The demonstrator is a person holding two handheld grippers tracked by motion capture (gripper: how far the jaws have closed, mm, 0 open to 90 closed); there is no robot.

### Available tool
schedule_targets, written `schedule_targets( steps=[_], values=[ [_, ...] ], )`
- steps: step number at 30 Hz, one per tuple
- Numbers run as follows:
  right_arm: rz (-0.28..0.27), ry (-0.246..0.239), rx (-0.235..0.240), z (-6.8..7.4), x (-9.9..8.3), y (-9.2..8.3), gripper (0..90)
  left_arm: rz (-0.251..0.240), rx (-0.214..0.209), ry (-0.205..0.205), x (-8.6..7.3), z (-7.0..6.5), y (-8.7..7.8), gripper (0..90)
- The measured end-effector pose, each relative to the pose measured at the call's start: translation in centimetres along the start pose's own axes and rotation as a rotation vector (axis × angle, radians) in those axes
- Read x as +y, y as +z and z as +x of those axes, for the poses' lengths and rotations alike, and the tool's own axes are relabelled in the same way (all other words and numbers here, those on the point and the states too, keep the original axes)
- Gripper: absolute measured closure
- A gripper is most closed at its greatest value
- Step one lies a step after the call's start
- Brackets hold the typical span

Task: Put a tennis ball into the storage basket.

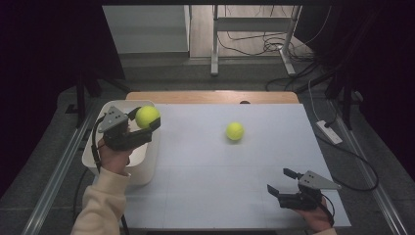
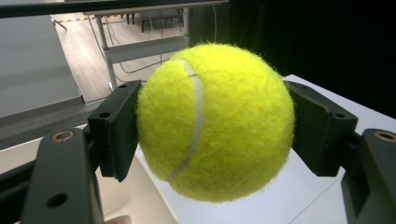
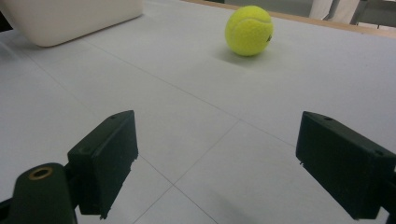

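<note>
1. The left gripper (image 1: 147, 122) is clamped on a yellow tennis ball (image 1: 147, 116). In the left gripper view both black pads press against the ball's sides, and its white seam (image 2: 196, 116) runs down the face turned to the camera.
2. The held ball hangs above the right-hand rim of a white bin (image 1: 147, 161) that sits at the table's left edge. In the high view the ball is clear of the table top and of the bin.
3. No brand name or lettering can be read on the held ball.
4. A second tennis ball (image 1: 235, 131) lies on the white table (image 1: 215, 186), well apart from both grippers and near the table's middle, toward the far side.
5. In the right gripper view this second ball (image 3: 249, 30) carries a small dark mark at its right edge. The mark may be printing, but it is too small to read.
6. The right gripper (image 1: 279, 181) is released, its jaws spread wide with nothing between them. It sits low over the near right part of the table.
7. The right gripper points toward the loose ball, which lies well ahead of its jaws.
8. The person's left sleeve (image 1: 105, 203) is cream-coloured.
9. No labels or writing are visible on the bin, the table or the grippers.
</note>
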State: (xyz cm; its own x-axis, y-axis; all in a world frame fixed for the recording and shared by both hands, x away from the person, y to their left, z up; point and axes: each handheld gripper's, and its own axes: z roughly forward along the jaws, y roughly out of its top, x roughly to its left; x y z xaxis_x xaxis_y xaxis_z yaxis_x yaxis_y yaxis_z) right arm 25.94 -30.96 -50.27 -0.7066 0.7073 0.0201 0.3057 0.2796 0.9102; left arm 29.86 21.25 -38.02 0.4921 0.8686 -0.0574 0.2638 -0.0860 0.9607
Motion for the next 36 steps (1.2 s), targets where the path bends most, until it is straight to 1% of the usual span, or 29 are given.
schedule_targets(
  steps=[1,2,3,5,9,19,25,31,33,35,36],
  values=[
    [-0.001,0.0,0.001,0.0,0.0,0.0,12.9,0.003,0.003,-0.013,0.0,0.4,0.0,26.3],
    [-0.001,0.0,0.001,0.0,0.0,0.0,12.9,0.003,0.003,-0.013,0.0,0.4,0.0,26.3],
    [-0.001,0.001,0.002,0.0,0.0,0.0,12.9,0.003,0.003,-0.029,0.0,0.8,0.0,26.3],
    [-0.001,0.0,0.003,0.0,0.0,0.0,12.9,0.004,0.005,-0.044,-0.1,1.2,0.0,26.2],
    [0.002,0.005,0.001,-0.1,0.0,0.0,12.9,0.009,0.01,-0.058,-0.1,1.7,0.2,26.3],
    [-0.003,0.004,0.004,0.0,0.0,0.0,12.9,0.03,0.04,-0.059,0.3,2.6,0.6,26.2],
    [-0.002,0.005,0.004,0.0,0.0,0.0,12.9,0.033,0.056,-0.064,0.3,3.1,0.7,26.3],
    [-0.001,0.003,0.002,0.0,0.0,0.0,12.9,0.047,0.08,-0.069,0.3,3.8,0.9,26.3],
    [-0.001,0.002,0.001,0.0,0.0,0.1,12.9,0.051,0.092,-0.075,0.5,4.3,1.1,26.2],
    [0.0,0.002,0.001,0.0,0.0,0.1,12.9,0.053,0.094,-0.08,0.5,4.5,1.2,26.3],
    [0.001,0.003,0.001,0.0,0.0,0.1,12.9,0.055,0.102,-0.079,0.5,4.7,1.3,26.3]
  ],
)
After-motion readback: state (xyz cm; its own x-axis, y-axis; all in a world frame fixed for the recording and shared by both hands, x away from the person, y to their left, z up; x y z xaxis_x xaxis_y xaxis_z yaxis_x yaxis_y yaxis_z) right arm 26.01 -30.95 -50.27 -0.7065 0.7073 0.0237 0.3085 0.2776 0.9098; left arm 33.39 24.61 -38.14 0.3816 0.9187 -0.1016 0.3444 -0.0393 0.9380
